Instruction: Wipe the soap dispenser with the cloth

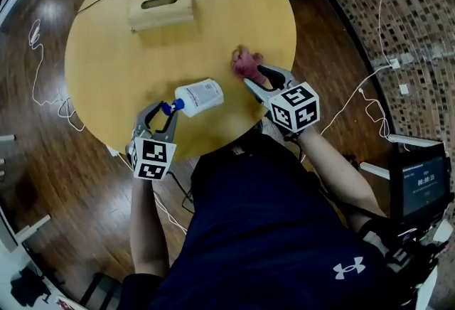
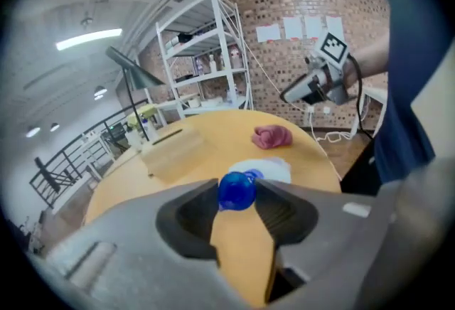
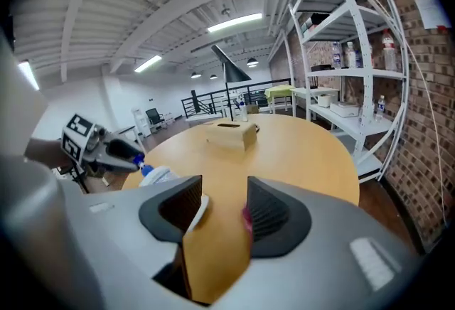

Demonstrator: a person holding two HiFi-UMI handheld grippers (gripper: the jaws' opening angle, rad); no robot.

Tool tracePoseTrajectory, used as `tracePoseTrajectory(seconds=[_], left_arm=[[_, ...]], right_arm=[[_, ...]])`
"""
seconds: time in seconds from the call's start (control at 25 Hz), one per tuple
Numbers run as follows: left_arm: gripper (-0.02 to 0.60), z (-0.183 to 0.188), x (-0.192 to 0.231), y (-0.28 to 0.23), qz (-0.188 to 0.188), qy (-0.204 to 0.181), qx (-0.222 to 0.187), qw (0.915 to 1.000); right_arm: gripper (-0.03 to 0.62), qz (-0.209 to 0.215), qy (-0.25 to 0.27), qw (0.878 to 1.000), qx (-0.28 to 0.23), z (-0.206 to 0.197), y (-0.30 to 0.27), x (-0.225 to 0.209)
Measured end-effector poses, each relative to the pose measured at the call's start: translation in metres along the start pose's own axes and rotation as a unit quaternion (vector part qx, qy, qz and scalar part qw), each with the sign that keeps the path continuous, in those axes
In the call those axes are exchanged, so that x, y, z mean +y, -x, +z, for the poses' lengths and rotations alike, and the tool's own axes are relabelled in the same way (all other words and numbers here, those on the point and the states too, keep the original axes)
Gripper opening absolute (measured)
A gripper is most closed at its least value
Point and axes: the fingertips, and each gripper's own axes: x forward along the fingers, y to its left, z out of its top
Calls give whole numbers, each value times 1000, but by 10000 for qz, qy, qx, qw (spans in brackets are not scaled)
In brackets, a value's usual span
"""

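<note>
Left gripper (image 1: 168, 114) pinching blue cap (image 2: 236, 190) of white soap dispenser (image 1: 201, 97) lying sideways, right gripper (image 1: 253, 75) fingers wide by pink cloth (image 1: 245, 63)

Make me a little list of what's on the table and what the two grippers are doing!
table: round, wooden
soap dispenser: lying on its side near the person
cloth: reddish, bunched up, right of the soap dispenser, not touching it
wooden box: on the far side
left gripper: closed on the blue pump top
right gripper: open, tips next to the cloth, holding nothing
</note>
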Motion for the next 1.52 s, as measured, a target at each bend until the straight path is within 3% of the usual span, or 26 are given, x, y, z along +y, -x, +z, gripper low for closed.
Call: tracePoseTrajectory(seconds=[0.16, 0.32, 0.4, 0.48, 0.68, 0.84, 1.0, 1.16, 1.24, 1.28, 1.36, 1.4, 1.52], left_arm=[[149, 54, 13, -14, 94, -758, -142, 9970], [149, 93, -14, -27, 62, -1752, -230, 9842], [149, 104, -25, -33, 66, -2072, -227, 9780], [150, 111, -32, -38, 115, -2145, -219, 9764], [167, 115, -45, -33, 196, -1766, -257, 9838], [209, 125, -63, -14, 479, -1714, -70, 9840], [222, 157, -81, 16, 729, -1156, -307, 9901], [222, 156, -75, 37, 1034, -830, -226, 9909], [222, 148, -72, 46, 1265, -350, -285, 9909], [219, 143, -70, 51, 1394, 69, -406, 9894], [192, 135, -67, 63, 1592, 1155, -848, 9768], [165, 134, -69, 69, 1613, 1726, -1136, 9650], [67, 141, -91, 81, 1320, 3091, -1939, 9217]], right_arm=[[198, 28, 2, 10000, -12, 2, -8, 6], [190, 54, 34, 9997, -215, 13, -10, 16], [189, 57, -11, 9996, -291, 20, -11, 18], [187, 47, -44, 9993, -364, 24, -9, 15], [184, 131, -30, 9987, -488, 17, 8, 11], [181, 472, -182, 9971, -565, 12, 24, 3], [179, 637, -398, 9943, -757, 22, 51, -25], [175, 806, -517, 9911, -924, 37, 53, -36], [172, 943, -597, 9890, -974, 37, 53, -37], [158, 995, -693, 9876, -996, 36, 54, -36], [86, 1069, -1032, 9831, -1071, 31, 62, -30], [39, 1123, -1228, 9798, -1109, 28, 69, -24], [11, 1384, -1417, 9727, -1208, 20, 90, 2]])
